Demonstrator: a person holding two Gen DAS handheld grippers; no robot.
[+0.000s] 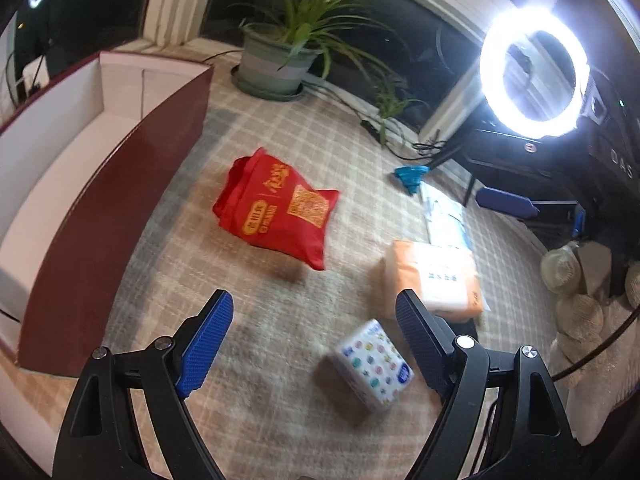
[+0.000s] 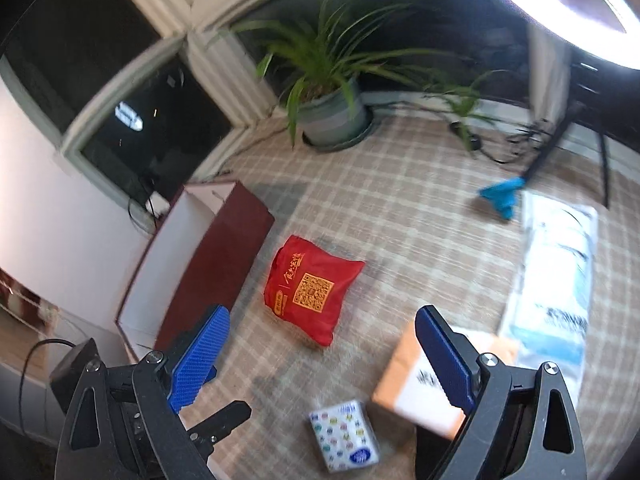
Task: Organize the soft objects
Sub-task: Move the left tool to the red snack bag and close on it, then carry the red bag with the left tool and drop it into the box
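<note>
Dark red box sits open at 9 o'clock on the checked tabletop; red fabric bag lies at centre, looks light and floppy, so pinch a bunched edge or corner. Orange tissue pack at 3 o'clock and small patterned tissue pack at 5 o'clock look squashy with slick film, so grip across the short sides. Left gripper and right gripper both spread wide, holding nothing.

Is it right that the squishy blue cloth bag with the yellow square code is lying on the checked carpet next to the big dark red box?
Not quite: the soft cloth bag with the yellow square code is red, not blue. Both wrist views show it lying on the checked carpet beside the big dark red box.
</note>
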